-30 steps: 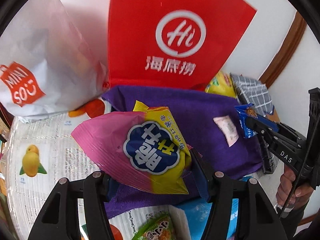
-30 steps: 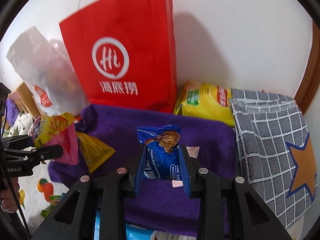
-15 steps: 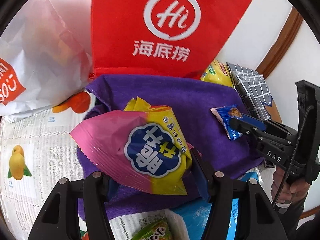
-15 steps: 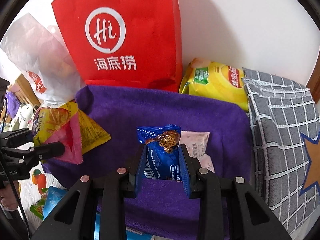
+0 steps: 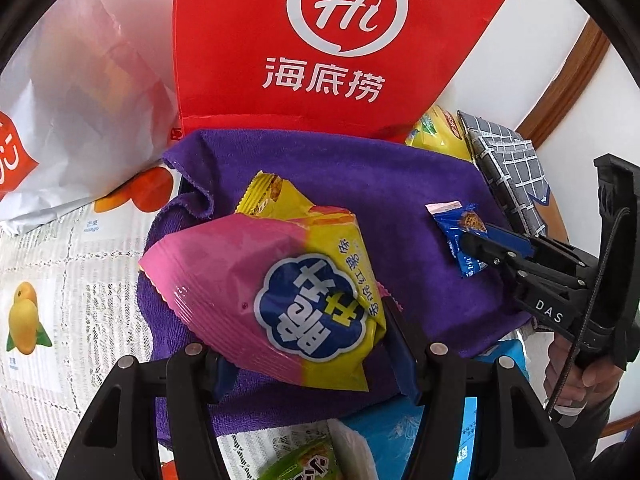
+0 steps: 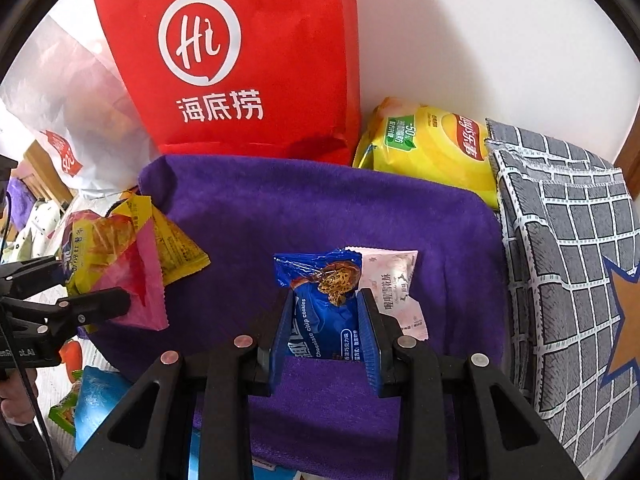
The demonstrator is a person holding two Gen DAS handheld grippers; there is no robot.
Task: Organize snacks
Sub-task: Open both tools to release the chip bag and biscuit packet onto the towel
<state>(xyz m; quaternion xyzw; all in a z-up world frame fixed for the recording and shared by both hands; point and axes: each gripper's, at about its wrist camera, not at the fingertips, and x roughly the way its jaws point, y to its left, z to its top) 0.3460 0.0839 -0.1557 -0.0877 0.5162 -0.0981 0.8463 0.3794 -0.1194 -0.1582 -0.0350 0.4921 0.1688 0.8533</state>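
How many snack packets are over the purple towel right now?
3: pink-and-yellow crisp bag in the left claw, blue cookie packet in the right claw, pale pink packet lying beside it.

Purple towel point(image 6: 320, 208), red bag point(image 6: 248, 60), grey grid-patterned cloth point(image 6: 568, 248), pink-and-yellow snack packet point(image 5: 272, 292)

A plain white wall point(image 6: 500, 40) rises behind the table, lit evenly by soft daylight, with a faint shadow falling on it to the right of a tall red paper carrier bag point(image 6: 240, 60). A brown wooden door or window frame point(image 5: 568, 80) runs diagonally at the right edge of the left wrist view. The table point(image 5: 52, 248) is covered with a white cloth printed with text and fruit pictures, among them a yellow mango point(image 5: 24, 320). At the far left of the right wrist view, part of a wooden furniture piece point(image 6: 40, 176) shows, blurred.
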